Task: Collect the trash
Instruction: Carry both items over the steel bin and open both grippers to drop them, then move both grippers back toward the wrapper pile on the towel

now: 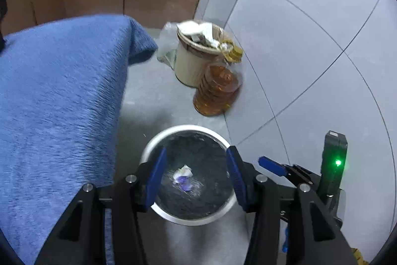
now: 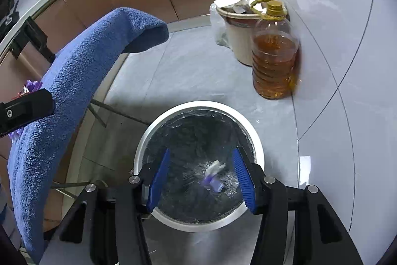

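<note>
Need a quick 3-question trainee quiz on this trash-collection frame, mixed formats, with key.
1. True or false: the crumpled wrapper lies inside the steel bin.
2. The oil bottle stands: A) beside the cream bucket, B) on the blue towel, C) in the steel bin.
3. Fill in: the left gripper and right gripper are both ____.

Key: 1 true; 2 A; 3 open.

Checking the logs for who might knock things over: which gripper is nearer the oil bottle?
Right, probably. The right gripper hangs open over the bin, on the side of the oil bottle. The left gripper hangs beside it, toward the blue cloth.
</note>
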The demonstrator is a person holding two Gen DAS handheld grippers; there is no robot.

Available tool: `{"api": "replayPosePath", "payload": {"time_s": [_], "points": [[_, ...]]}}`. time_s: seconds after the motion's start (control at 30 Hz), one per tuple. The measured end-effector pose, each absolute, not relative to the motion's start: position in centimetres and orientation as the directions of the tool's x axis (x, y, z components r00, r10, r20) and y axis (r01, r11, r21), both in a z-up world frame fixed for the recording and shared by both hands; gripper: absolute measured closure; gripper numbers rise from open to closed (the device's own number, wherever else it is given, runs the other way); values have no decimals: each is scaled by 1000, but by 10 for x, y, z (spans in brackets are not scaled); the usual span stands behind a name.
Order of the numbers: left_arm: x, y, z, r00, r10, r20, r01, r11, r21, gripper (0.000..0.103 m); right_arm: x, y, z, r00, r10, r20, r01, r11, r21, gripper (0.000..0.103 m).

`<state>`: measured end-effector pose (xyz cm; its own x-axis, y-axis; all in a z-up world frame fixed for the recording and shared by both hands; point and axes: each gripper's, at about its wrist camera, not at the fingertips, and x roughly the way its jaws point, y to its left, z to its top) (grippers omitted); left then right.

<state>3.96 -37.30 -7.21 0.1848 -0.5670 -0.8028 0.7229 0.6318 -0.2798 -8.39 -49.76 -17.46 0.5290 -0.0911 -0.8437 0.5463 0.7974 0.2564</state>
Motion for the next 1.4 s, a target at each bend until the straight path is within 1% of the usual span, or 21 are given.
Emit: {"api": "replayPosePath", "payload": {"time_s": [0.13,0.33,0.63,0.67,0.7,0.77,1.0,1.27,1.4], "points": [[36,-350,-50,263,-593,-761,711,652,-263,55,-87,-489,-158,555,-111,-824,534,807,251,51],[30,-312,-21,335,-586,-738,704,676,-217,55,-86,-462,-117,611,-135,-780,487,841,236,51],[27,-226,14,467,-554,-690,634,753,-175,55,-75,-394,-36,718,-109,-687,340,917,210,50],[27,-211,16,487,-543,-684,620,767,-166,54,-73,-385,-28,729,-102,-677,321,924,207,50],[26,-202,18,500,-537,-679,611,775,-163,52,-70,-375,-19,740,-93,-666,300,932,204,50],[26,-177,21,534,-520,-667,584,797,-154,49,-64,-356,-4,758,-73,-648,261,945,200,50],[33,-94,19,594,-474,-650,496,852,-168,48,-40,-291,26,784,4,-620,133,975,175,49],[74,5,-5,634,-366,-682,338,924,-181,48,17,-229,35,770,109,-629,-8,987,161,47],[111,47,-10,657,-314,-686,250,948,-196,48,68,-204,29,757,158,-635,-66,984,166,44]]}}
